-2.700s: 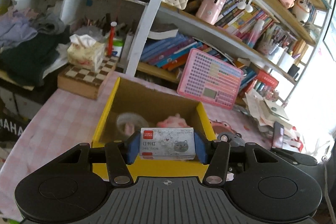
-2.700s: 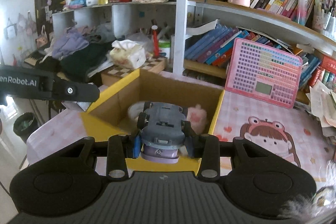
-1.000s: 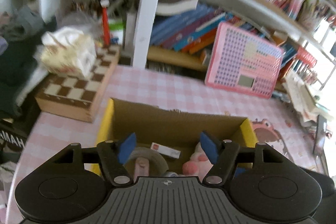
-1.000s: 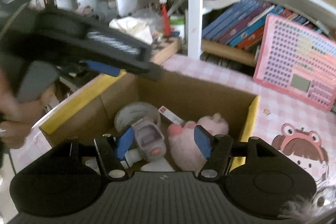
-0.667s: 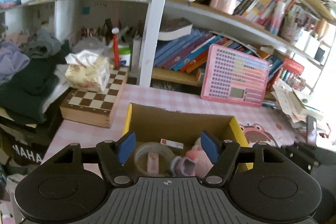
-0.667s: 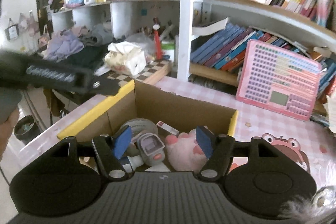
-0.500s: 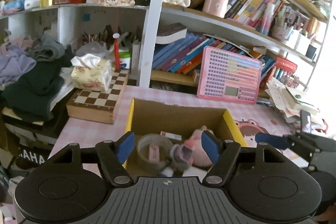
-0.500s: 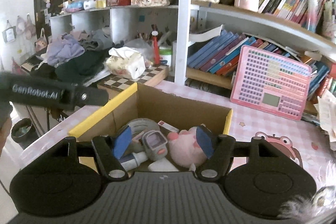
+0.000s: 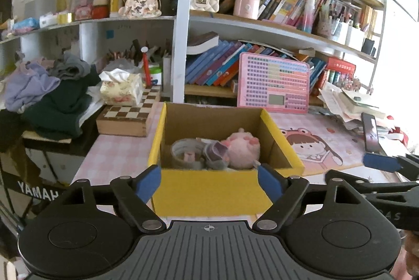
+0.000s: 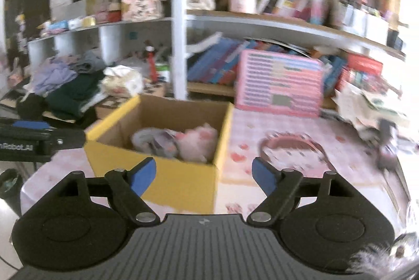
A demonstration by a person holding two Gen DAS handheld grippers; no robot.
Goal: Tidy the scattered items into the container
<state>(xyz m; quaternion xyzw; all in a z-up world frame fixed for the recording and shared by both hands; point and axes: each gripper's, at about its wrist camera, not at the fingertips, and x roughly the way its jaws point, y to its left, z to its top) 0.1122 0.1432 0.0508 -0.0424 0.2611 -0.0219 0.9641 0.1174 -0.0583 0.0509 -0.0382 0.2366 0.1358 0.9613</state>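
A yellow cardboard box stands on the pink checked table. Inside lie a pink plush toy, a tape roll and a grey toy car. My left gripper hangs in front of the box's near wall, its jaws opening with nothing between them. My right gripper is back from the box's near right corner, its jaws also opening and empty. The right gripper's blue pad shows at the right edge of the left wrist view. The right wrist view is blurred.
A chessboard box with a tissue pack sits left of the yellow box. A pink toy tablet leans on the bookshelf behind. A cartoon mat lies to the right, papers and a phone beyond. Clothes pile at left.
Both grippers let go of the staple box and the toy car over the box, then pulled back and away from it. Their jaws now stand wider.
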